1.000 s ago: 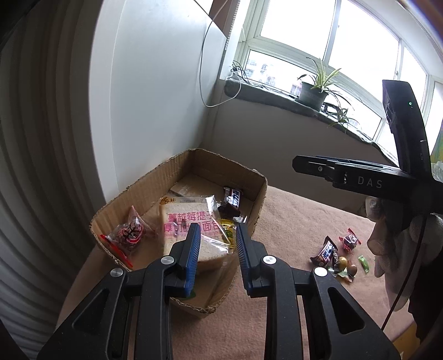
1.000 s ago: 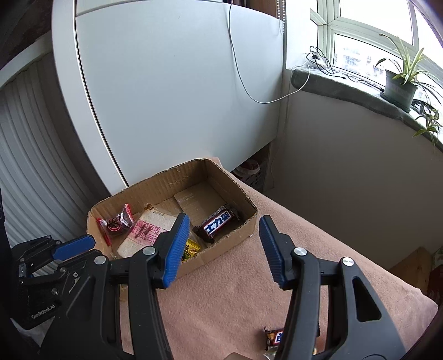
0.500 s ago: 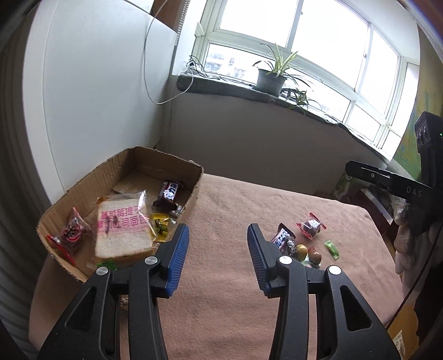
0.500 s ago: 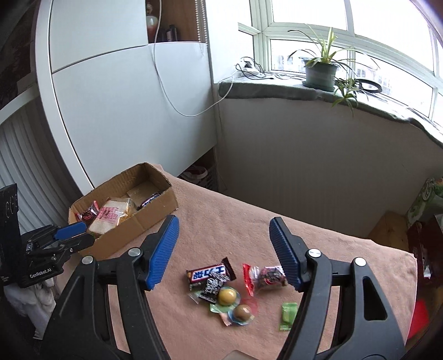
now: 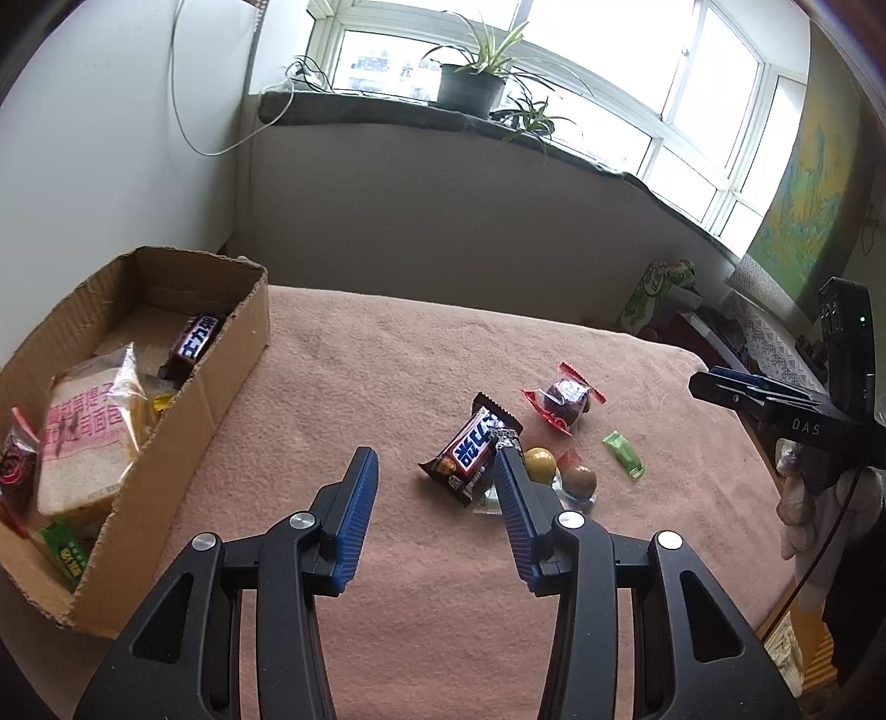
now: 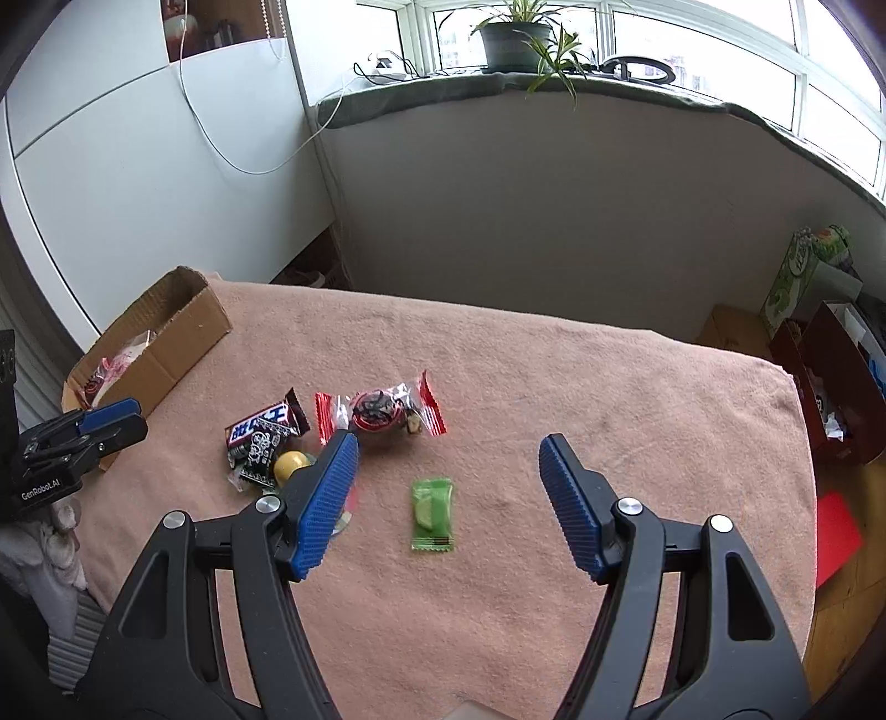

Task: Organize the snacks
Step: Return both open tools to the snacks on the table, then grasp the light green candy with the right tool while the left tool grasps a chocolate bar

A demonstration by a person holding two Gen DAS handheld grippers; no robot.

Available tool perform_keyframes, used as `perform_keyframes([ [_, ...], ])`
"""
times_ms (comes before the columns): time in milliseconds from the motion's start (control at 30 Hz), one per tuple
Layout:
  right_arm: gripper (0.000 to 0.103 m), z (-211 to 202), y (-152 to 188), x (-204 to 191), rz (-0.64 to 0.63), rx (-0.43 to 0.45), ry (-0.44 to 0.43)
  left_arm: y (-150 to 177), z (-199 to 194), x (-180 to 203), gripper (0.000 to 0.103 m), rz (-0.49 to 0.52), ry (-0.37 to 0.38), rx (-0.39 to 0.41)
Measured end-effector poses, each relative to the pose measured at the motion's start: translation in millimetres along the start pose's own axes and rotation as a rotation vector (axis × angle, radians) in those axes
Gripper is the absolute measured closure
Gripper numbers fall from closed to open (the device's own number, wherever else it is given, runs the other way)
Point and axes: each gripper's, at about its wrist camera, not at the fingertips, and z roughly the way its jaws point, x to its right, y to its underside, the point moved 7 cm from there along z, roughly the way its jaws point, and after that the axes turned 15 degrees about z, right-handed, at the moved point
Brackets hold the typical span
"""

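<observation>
My left gripper (image 5: 436,462) is open and empty over the pink cloth, with a chocolate bar (image 5: 470,448) just ahead of its right finger. Beside the bar lie a yellow ball (image 5: 540,464), a brown ball (image 5: 581,479), a red-wrapped candy (image 5: 565,399) and a green candy (image 5: 623,454). The cardboard box (image 5: 238,354) at the left holds a bread pack (image 5: 83,437) and another chocolate bar (image 5: 196,338). My right gripper (image 6: 448,448) is open and empty above the green candy (image 6: 432,512). Its left finger covers part of the snack pile, near the red-wrapped candy (image 6: 379,412).
The pink cloth (image 6: 609,387) covers the table up to its far and right edges. A grey wall and a windowsill with a potted plant (image 6: 515,33) stand behind it. Cartons and a red box (image 6: 830,376) sit on the floor to the right.
Both grippers have swung away from the cardboard box to the loose snacks on the cloth and come lower. Both pairs of jaws have widened, the left one from nearly shut.
</observation>
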Motion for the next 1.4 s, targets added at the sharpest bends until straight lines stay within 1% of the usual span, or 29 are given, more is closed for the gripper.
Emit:
perform_keyframes([
  [100, 0.032, 12, 14, 8, 0.017, -0.038, 0.004, -1, 13, 5, 0.061, 0.018, 0.012, -0.022],
  [200, 0.032, 22, 25, 12, 0.018, -0.067, 0.007, 0, 27, 8, 0.061, 0.034, 0.041, -0.047],
  [300, 0.033, 31, 31, 15, 0.015, -0.091, 0.009, 2, 42, 14, 0.061, 0.088, 0.047, -0.084],
  [333, 0.035, 33, 32, 16, 0.015, -0.097, 0.011, 3, 47, 16, 0.061, 0.103, 0.046, -0.096],
  [400, 0.045, 38, 35, 17, 0.015, -0.115, 0.007, 4, 54, 17, 0.061, 0.128, 0.04, -0.109],
  [500, 0.047, 43, 38, 16, 0.014, -0.132, 0.005, 4, 62, 18, 0.062, 0.178, 0.018, -0.123],
  [533, 0.047, 45, 39, 15, 0.013, -0.137, 0.004, 4, 64, 19, 0.066, 0.193, 0.013, -0.128],
  [567, 0.051, 47, 40, 14, 0.011, -0.143, 0.001, 3, 67, 20, 0.067, 0.203, 0.019, -0.132],
  [600, 0.054, 49, 41, 13, 0.008, -0.149, -0.001, 3, 69, 21, 0.067, 0.212, 0.024, -0.136],
  [733, 0.055, 56, 45, 10, -0.005, -0.163, 0.001, 2, 78, 25, 0.067, 0.249, 0.022, -0.153],
  [800, 0.059, 60, 45, 10, -0.013, -0.169, 0.008, 2, 83, 25, 0.067, 0.253, 0.025, -0.161],
  [1033, 0.062, 71, 46, 9, -0.026, -0.183, 0.03, 0, 98, 30, 0.067, 0.262, 0.033, -0.177],
  [1133, 0.062, 74, 46, 3, -0.053, -0.184, 0.044, -2, 100, 27, 0.07, 0.252, 0.037, -0.17],
  [1167, 0.062, 75, 47, 1, -0.072, -0.182, 0.056, -3, 101, 27, 0.074, 0.249, 0.033, -0.17],
  [1200, 0.065, 77, 47, -3, -0.092, -0.179, 0.07, -3, 100, 25, 0.076, 0.247, 0.024, -0.17],
  [1267, 0.071, 78, 49, -8, -0.134, -0.17, 0.102, -3, 101, 23, 0.076, 0.239, 0.02, -0.168],
  [1333, 0.079, 79, 50, -12, -0.154, -0.166, 0.109, -3, 100, 22, 0.076, 0.237, 0.017, -0.165],
  [1400, 0.08, 79, 50, -14, -0.159, -0.164, 0.114, -4, 101, 22, 0.076, 0.232, 0.013, -0.164],
])
